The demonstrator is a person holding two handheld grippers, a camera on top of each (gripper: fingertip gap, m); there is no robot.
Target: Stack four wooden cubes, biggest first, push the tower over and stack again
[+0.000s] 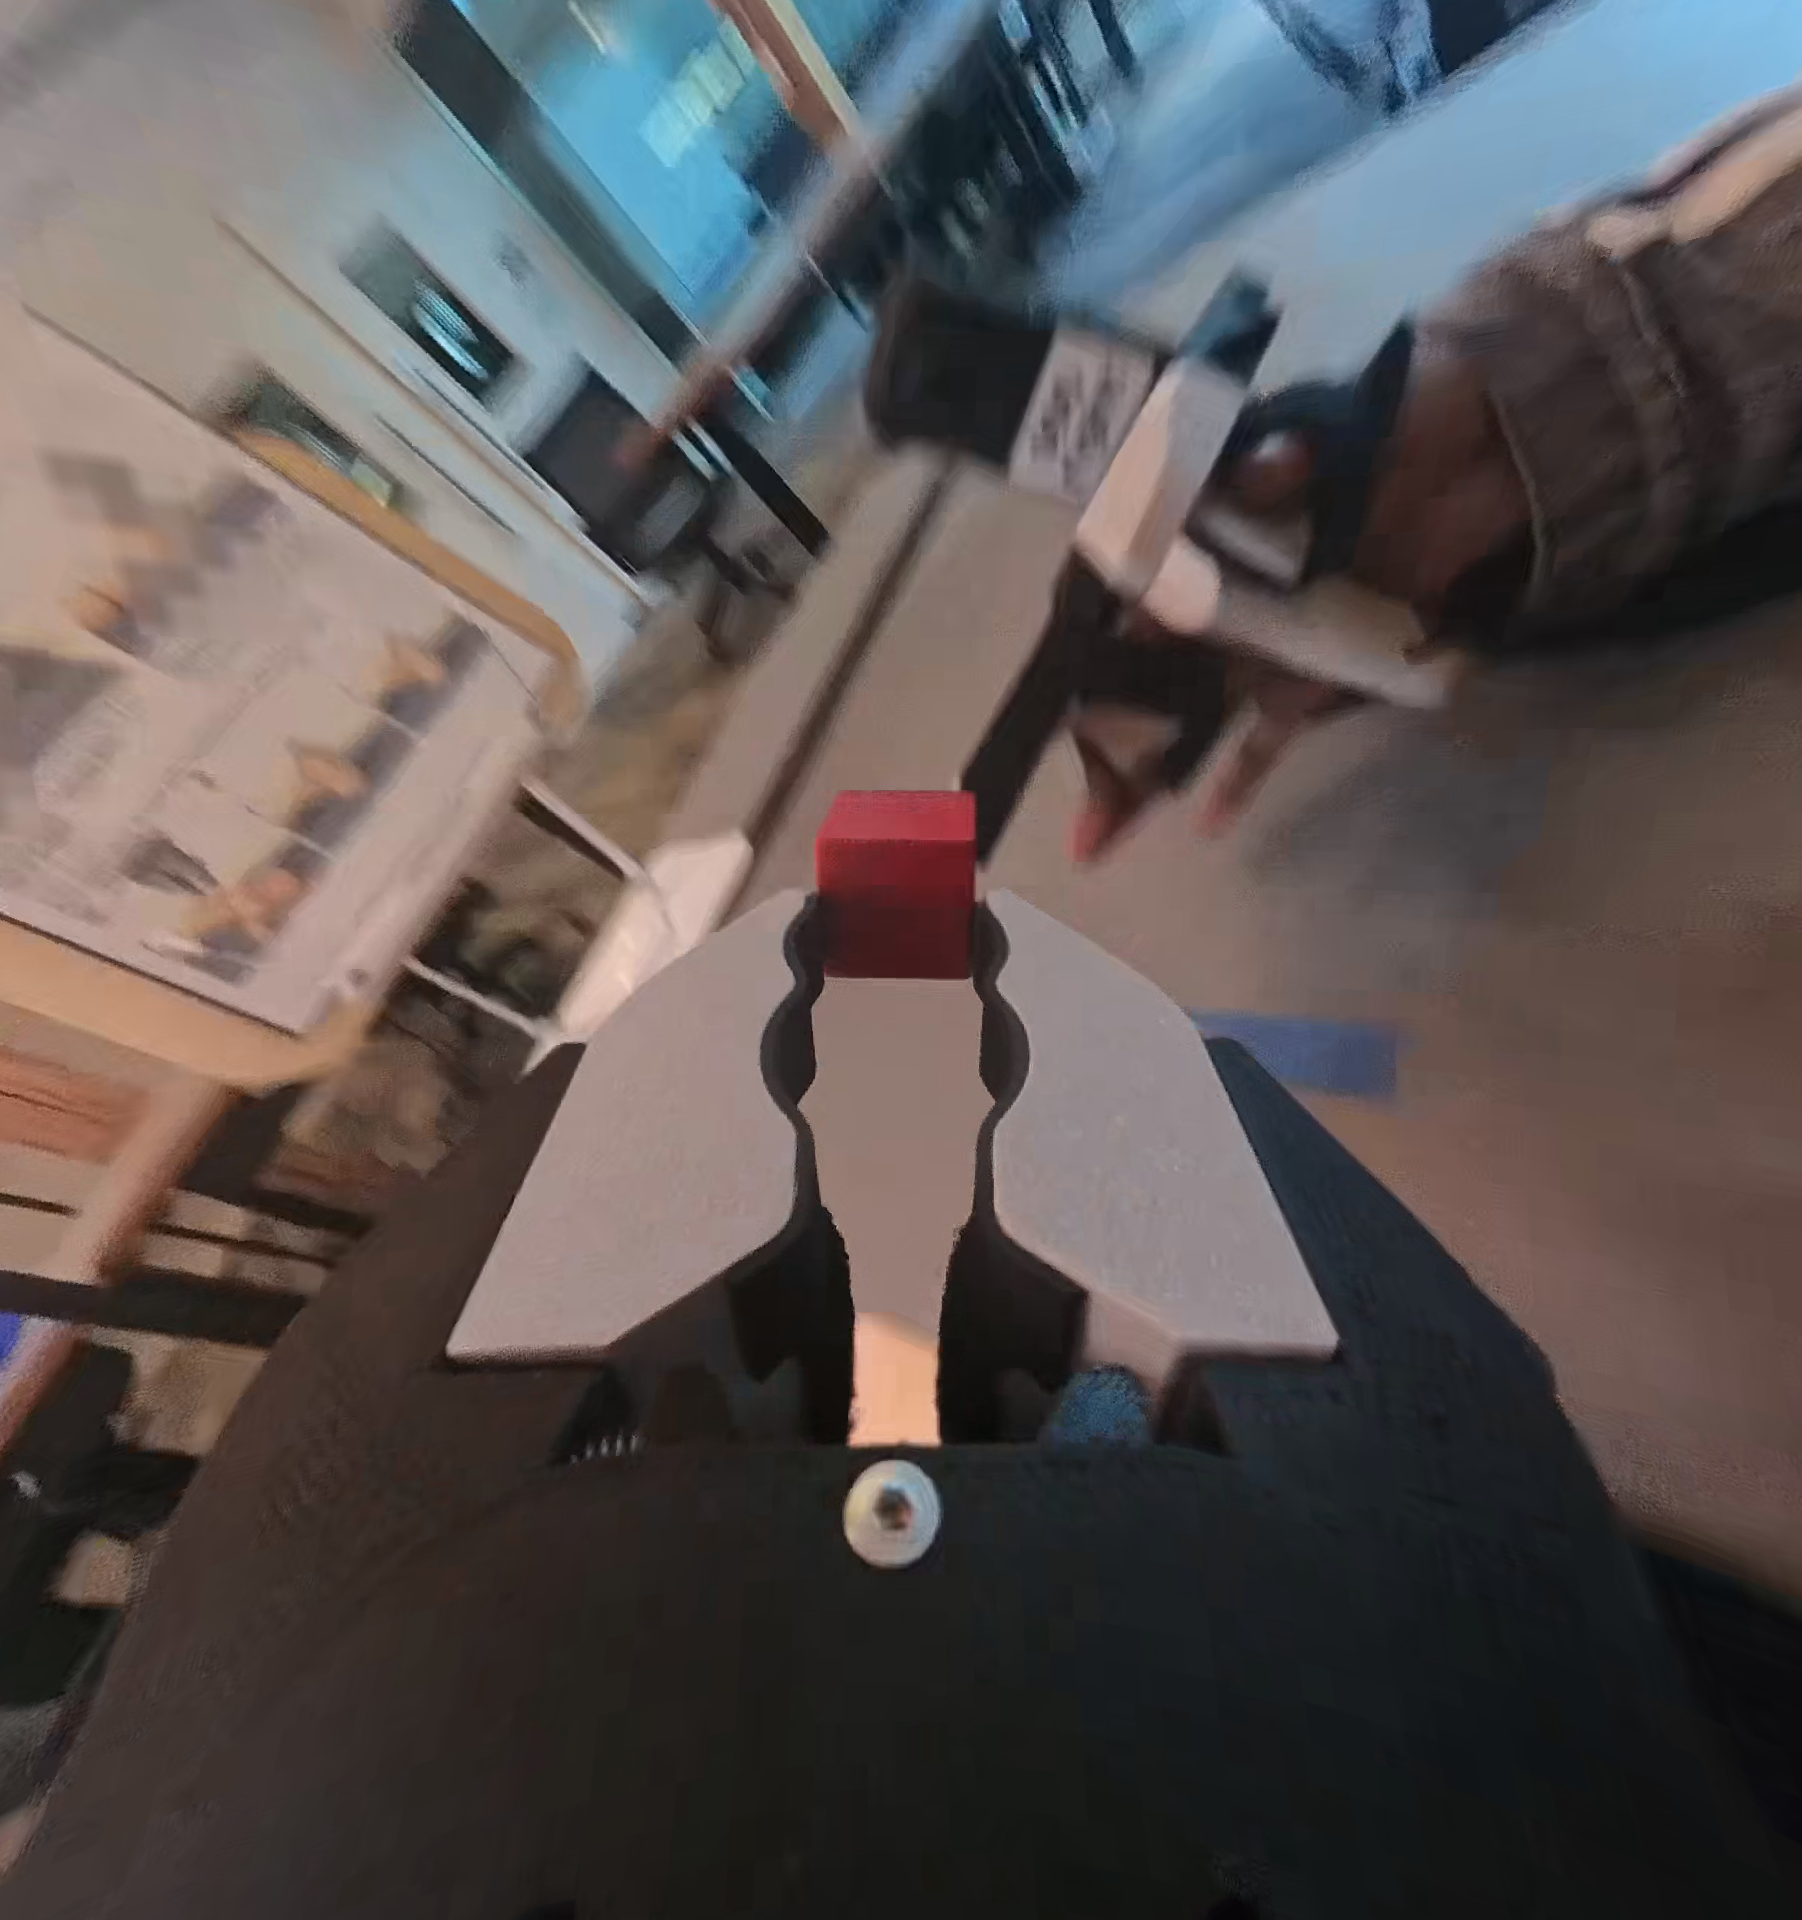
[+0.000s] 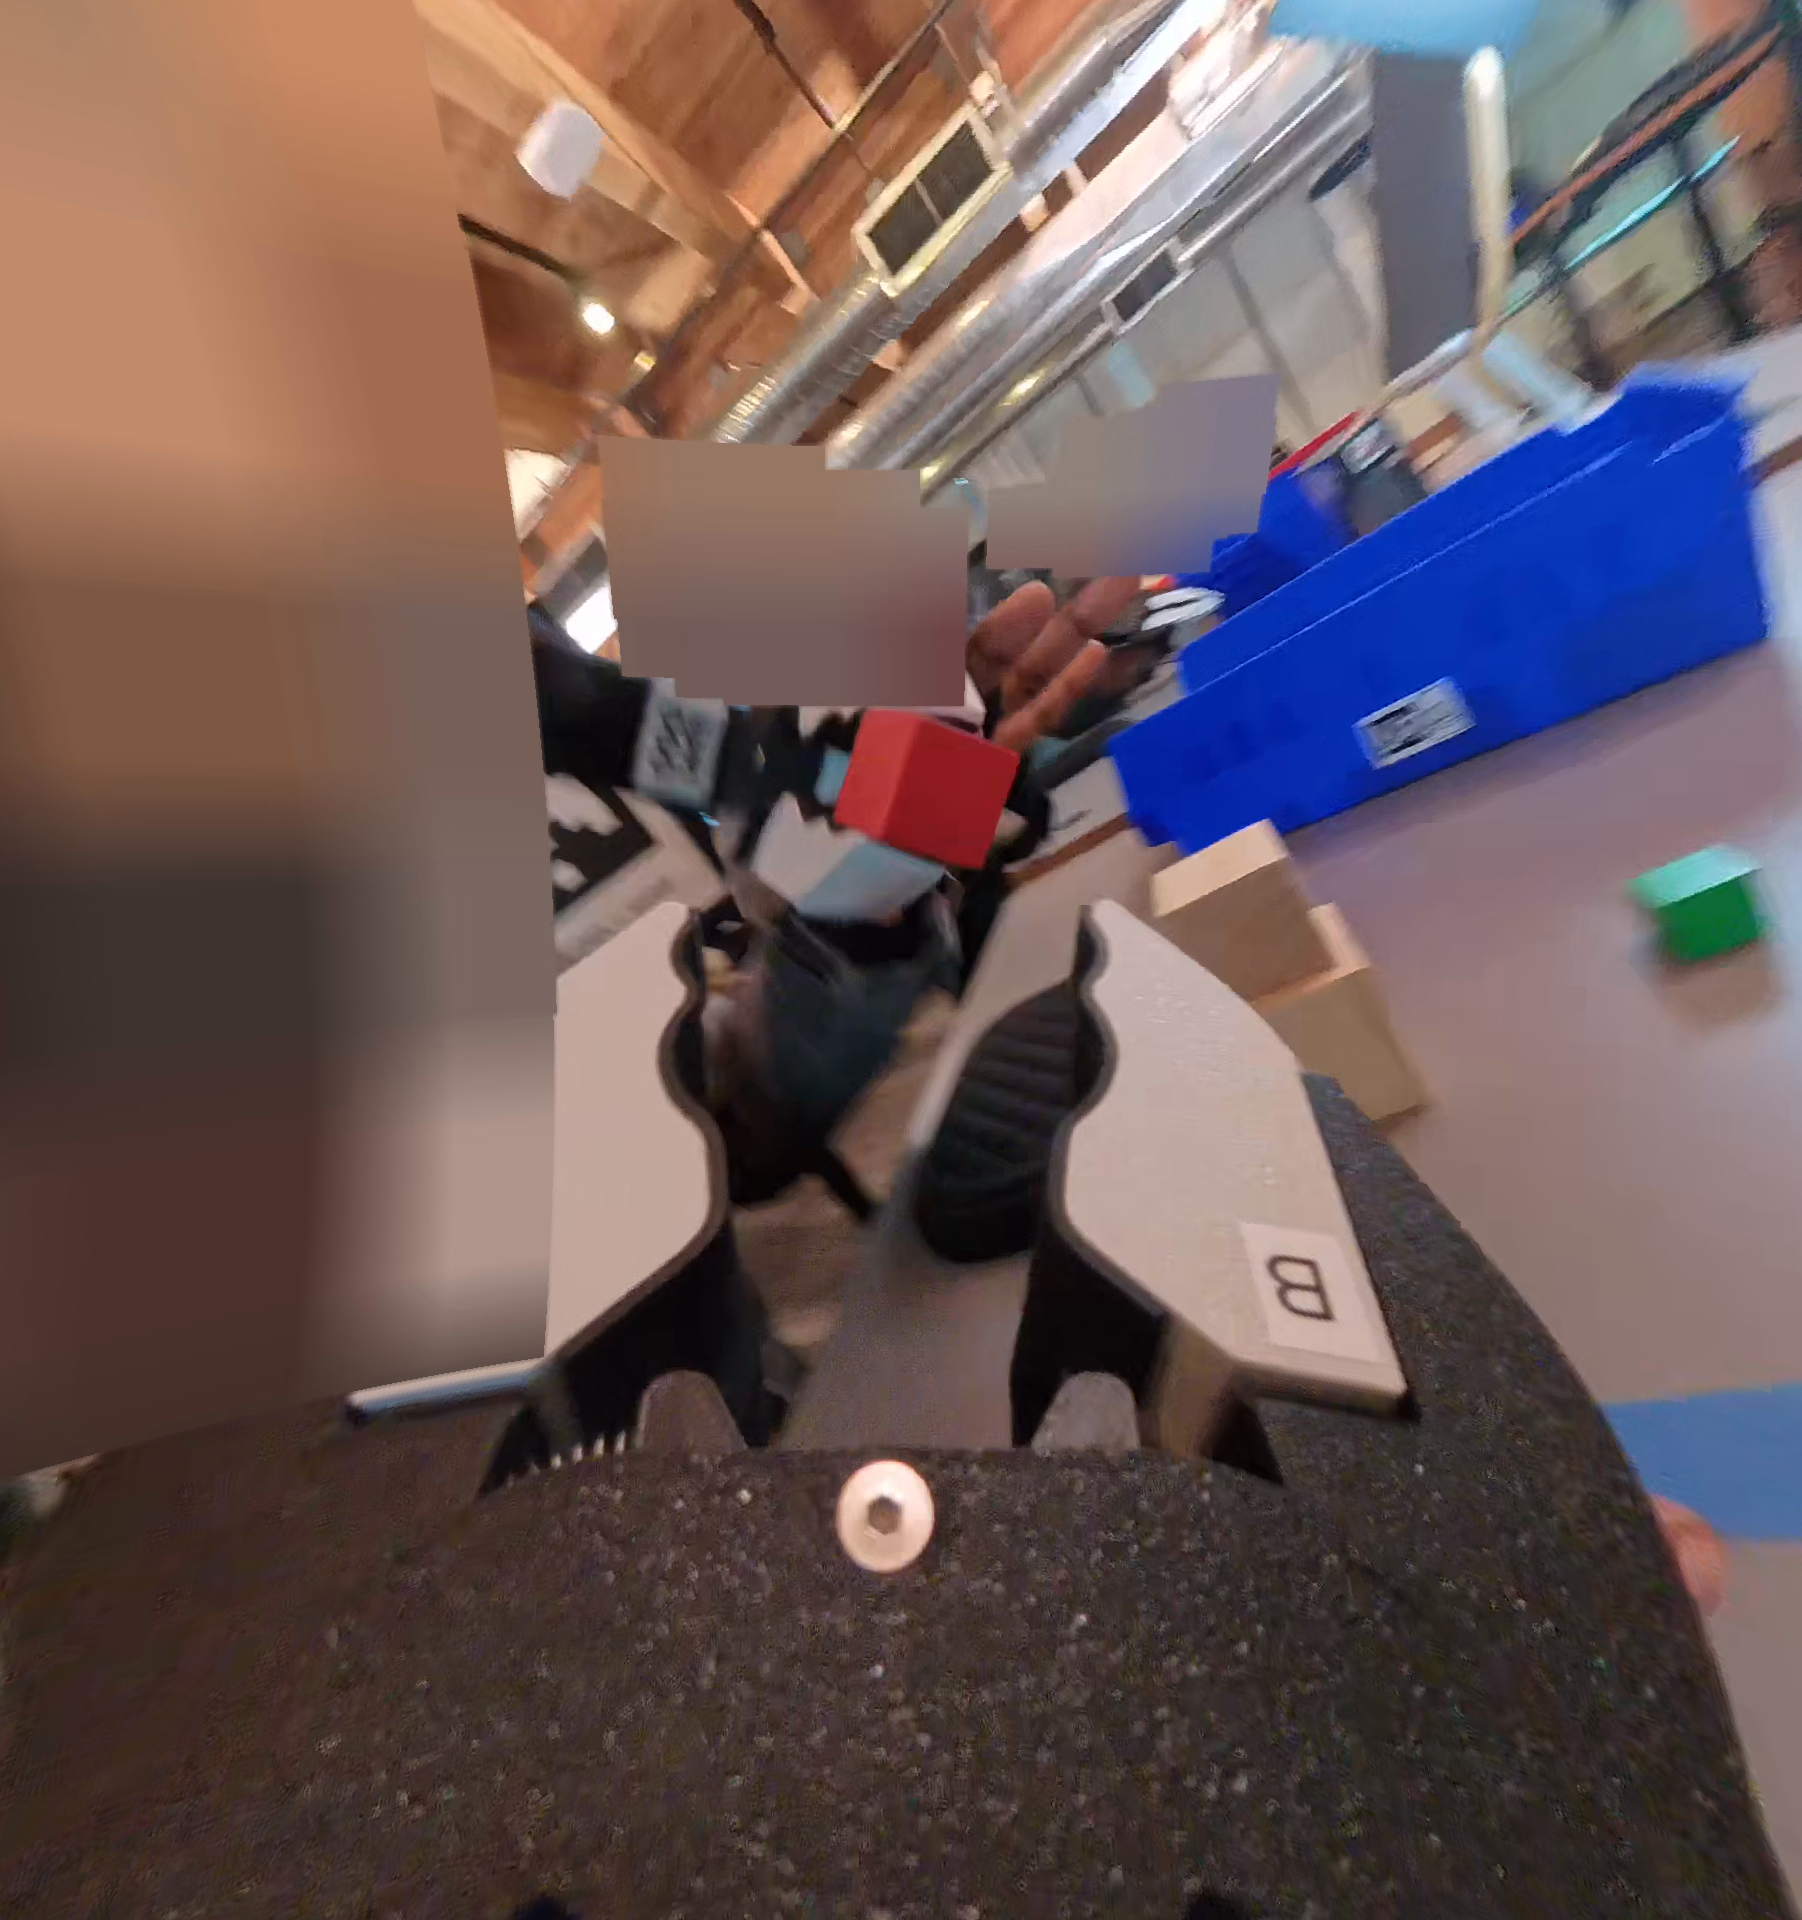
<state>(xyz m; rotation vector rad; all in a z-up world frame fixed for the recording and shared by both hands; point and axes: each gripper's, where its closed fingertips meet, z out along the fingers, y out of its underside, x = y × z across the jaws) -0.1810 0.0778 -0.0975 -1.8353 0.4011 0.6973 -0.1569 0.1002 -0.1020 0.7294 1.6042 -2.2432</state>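
Note:
My left gripper (image 1: 897, 920) is shut on a small red cube (image 1: 897, 883). The cube is pinched at the fingertips and held in the air. The right wrist view shows the same red cube (image 2: 923, 788) in the left gripper's tips, ahead of my right gripper (image 2: 889, 925). My right gripper is open and empty, and it shows blurred in the left wrist view (image 1: 1151, 831). Two plain wooden cubes (image 2: 1229, 909) (image 2: 1344, 1029) touch each other just right of my right finger. A green cube (image 2: 1702, 902) lies alone on the grey table (image 2: 1562, 1143).
Blue plastic bins (image 2: 1479, 623) stand at the far right of the table. Blue tape patches lie on the table (image 2: 1749, 1455) (image 1: 1302, 1049). A person's sleeve and hand (image 1: 1603, 436) hold the right gripper. Shelves and furniture lie beyond the table's left edge.

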